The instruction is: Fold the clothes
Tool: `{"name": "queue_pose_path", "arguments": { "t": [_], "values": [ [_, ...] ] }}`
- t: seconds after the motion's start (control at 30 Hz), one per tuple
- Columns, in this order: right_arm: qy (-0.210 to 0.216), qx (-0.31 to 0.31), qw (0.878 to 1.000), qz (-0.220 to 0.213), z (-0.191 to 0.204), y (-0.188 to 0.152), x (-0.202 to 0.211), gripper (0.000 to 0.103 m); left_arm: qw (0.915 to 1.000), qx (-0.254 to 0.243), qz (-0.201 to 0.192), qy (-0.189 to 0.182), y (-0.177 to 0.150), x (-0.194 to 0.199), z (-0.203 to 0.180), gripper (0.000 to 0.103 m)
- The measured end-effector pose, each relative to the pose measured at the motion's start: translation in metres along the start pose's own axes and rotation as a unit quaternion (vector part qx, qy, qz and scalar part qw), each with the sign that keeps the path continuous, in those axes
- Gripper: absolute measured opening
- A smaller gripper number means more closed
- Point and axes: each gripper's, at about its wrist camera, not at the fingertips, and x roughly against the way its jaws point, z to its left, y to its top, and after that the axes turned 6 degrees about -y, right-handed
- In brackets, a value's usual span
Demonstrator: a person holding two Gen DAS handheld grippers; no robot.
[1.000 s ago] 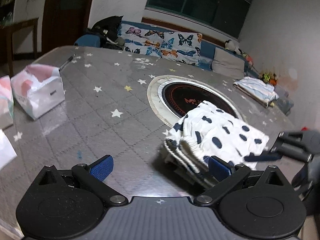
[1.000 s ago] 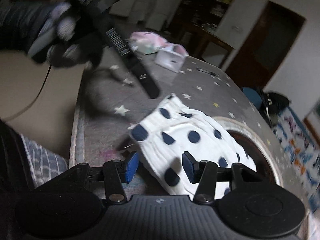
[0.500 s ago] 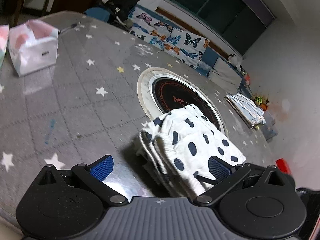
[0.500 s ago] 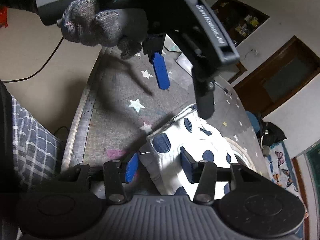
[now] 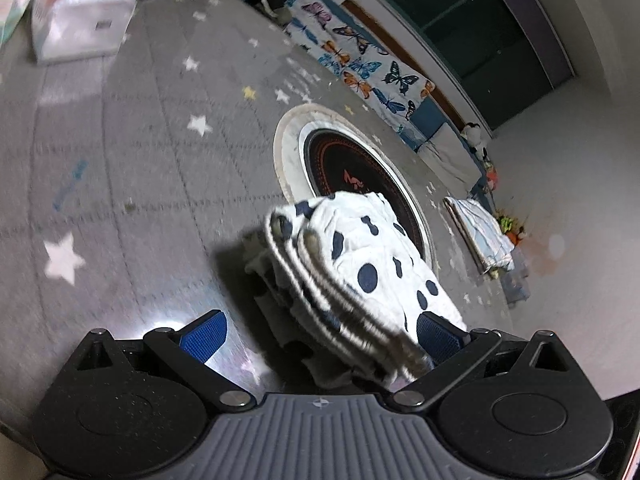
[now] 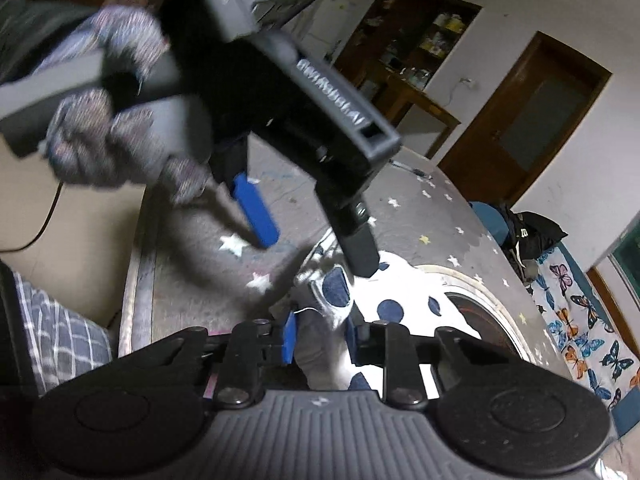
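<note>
The white cotton garment with navy polka dots (image 5: pixel 372 264) lies folded in a thick bundle on the grey star-printed tablecloth (image 5: pixel 132 184), its far end over the round black hotplate with a pale rim (image 5: pixel 352 168) set into the table. It is soft, light and limp — the stacked ribbed edges facing the left wrist camera will slide apart unless they are pinched together, so the best hold is through all the layers at that edge, or at a corner.

The right gripper (image 6: pixel 320 338) has its blue pads drawn close with a fold of the dotted cloth bunched between them; it looks clamped on the near corner. The left gripper (image 5: pixel 320 330) has its jaws wide apart, the bundle's edge lying between them against the right-hand pad and well clear of the other.

Compared with a second ago, the left gripper has come in low and close — the bundle now fills the space at its fingers rather than lying ahead of them. The right gripper's jaws, then loosely either side of the cloth, have narrowed onto it.
</note>
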Motion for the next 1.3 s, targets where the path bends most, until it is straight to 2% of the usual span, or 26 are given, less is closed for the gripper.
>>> {"name": "queue_pose_path", "arguments": {
  "t": [0.23,0.47,0.83,1.0,1.07,1.1,1.17,1.23,1.3],
  "values": [
    [-0.006,-0.028,1.0,-0.012,-0.014,-0.002,0.014,0.019,0.9976,0.063,-0.007,-0.029,-0.005,-0.005,0.005,0.103],
    [-0.018,-0.046,0.998,-0.025,-0.026,0.0,0.021,0.017,0.9859,0.153,-0.003,-0.067,-0.012,-0.016,0.009,0.103],
    [-0.004,-0.055,0.998,-0.032,-0.029,-0.004,0.018,0.017,0.9759,0.199,-0.034,-0.082,-0.006,-0.028,0.01,0.101],
    [0.012,-0.057,0.998,-0.034,-0.027,-0.009,0.018,0.017,0.9735,0.207,-0.042,-0.087,-0.007,-0.032,0.019,0.079],
    [0.02,-0.062,0.997,-0.033,-0.029,-0.01,0.017,0.017,0.9725,0.213,-0.043,-0.084,-0.008,-0.034,0.023,0.063],
    [0.024,-0.065,0.997,-0.031,-0.03,-0.011,0.016,0.017,0.9723,0.214,-0.043,-0.083,-0.009,-0.035,0.025,0.059],
    [0.031,-0.071,0.997,-0.029,-0.031,-0.013,0.014,0.02,0.9724,0.216,-0.04,-0.078,-0.01,-0.038,0.029,0.04],
    [0.039,-0.078,0.996,-0.027,-0.035,-0.014,0.012,0.022,0.9719,0.219,-0.039,-0.076,-0.011,-0.039,0.033,0.033],
    [0.046,-0.088,0.995,-0.027,-0.038,-0.016,0.014,0.022,0.9718,0.219,-0.039,-0.078,-0.011,-0.04,0.036,0.031]
  ]
}}
